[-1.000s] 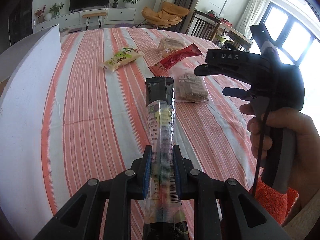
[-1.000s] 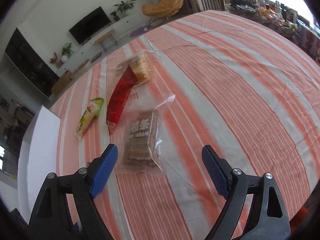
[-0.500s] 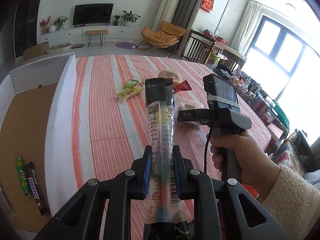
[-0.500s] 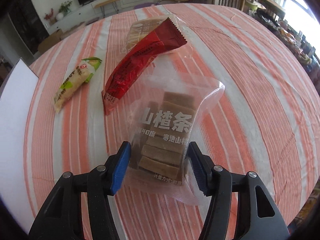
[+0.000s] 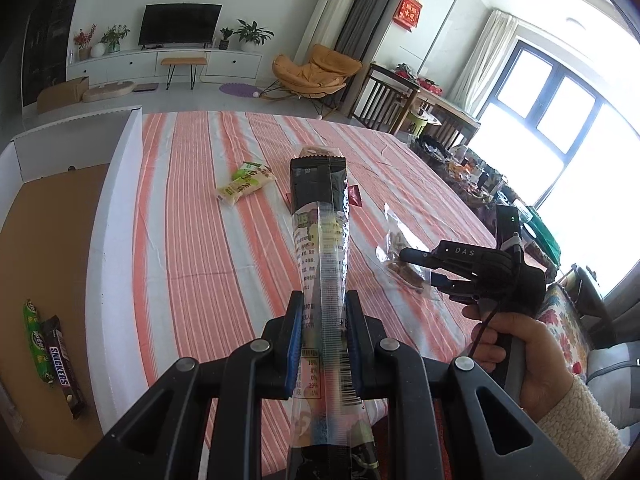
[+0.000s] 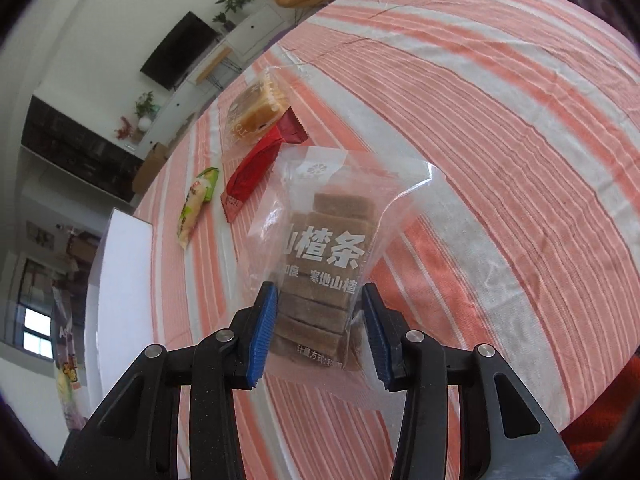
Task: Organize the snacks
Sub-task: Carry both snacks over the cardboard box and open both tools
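My left gripper (image 5: 322, 308) is shut on a long black-and-clear snack packet (image 5: 320, 216), held up over the striped table. In the right wrist view my right gripper (image 6: 320, 308) has its jaws closing on a clear bag of brown hawthorn strips (image 6: 324, 240); both blue pads press its sides and its far end tilts up off the cloth. The left wrist view shows that right gripper (image 5: 420, 268) in a hand at the right, with the bag (image 5: 396, 240) in it. Beyond lie a green packet (image 6: 196, 204), a red packet (image 6: 256, 168) and a wrapped cake (image 6: 256, 112).
A white-walled box (image 5: 116, 208) with a brown floor stands at the table's left edge. A Snickers bar (image 5: 62, 364) and a green bar (image 5: 36, 340) lie in it. The orange-and-white striped tablecloth (image 6: 500, 128) stretches to the right. A sleeve and hand (image 5: 520, 352) are at lower right.
My left gripper rose with its packet, bringing the box's inside into view. My right gripper moved onto the hawthorn bag and its jaws narrowed from wide open onto the bag's sides.
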Available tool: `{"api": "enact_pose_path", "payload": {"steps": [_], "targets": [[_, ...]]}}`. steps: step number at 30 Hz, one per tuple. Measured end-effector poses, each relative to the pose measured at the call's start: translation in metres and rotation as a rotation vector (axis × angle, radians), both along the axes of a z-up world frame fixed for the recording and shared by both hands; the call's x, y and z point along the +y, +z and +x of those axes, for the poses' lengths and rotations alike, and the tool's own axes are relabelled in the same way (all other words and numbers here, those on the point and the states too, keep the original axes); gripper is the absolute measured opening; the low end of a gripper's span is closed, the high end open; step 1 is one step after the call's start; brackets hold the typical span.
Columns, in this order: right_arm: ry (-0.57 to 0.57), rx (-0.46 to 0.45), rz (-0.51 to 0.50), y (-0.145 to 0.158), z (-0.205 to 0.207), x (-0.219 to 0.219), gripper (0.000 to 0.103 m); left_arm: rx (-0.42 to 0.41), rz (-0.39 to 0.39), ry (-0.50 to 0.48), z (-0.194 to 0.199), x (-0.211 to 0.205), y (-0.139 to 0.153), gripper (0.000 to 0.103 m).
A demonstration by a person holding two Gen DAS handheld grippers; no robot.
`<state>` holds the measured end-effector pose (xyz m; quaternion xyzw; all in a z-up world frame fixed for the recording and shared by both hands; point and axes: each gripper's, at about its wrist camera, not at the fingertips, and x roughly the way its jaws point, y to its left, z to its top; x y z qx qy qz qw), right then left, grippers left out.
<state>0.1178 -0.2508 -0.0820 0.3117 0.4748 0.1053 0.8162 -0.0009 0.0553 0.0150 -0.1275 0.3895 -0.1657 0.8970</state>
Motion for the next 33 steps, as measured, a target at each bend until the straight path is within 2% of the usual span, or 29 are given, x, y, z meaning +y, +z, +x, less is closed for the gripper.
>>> {"api": "enact_pose_path", "payload": {"steps": [5, 12, 19, 25, 33], "targets": [[-0.014, -0.028, 0.151, 0.005, -0.029, -0.014, 0.045, -0.001, -0.037, 0.014, -0.004, 0.017, 0.007, 0.019], [0.034, -0.003, 0.301, 0.001, -0.052, -0.012, 0.045, -0.023, -0.093, 0.048, -0.016, 0.045, 0.023, 0.019], [0.097, -0.04, 0.315, 0.02, -0.055, 0.012, 0.045, -0.043, -0.118, 0.112, -0.02, 0.079, 0.028, 0.019], [0.13, -0.113, 0.328, 0.04, -0.059, 0.016, 0.045, -0.033, -0.127, 0.159, -0.022, 0.097, 0.023, 0.019], [0.21, -0.17, 0.301, 0.06, -0.061, 0.04, 0.045, -0.034, -0.158, 0.211, -0.026, 0.127, 0.023, 0.019]]}}
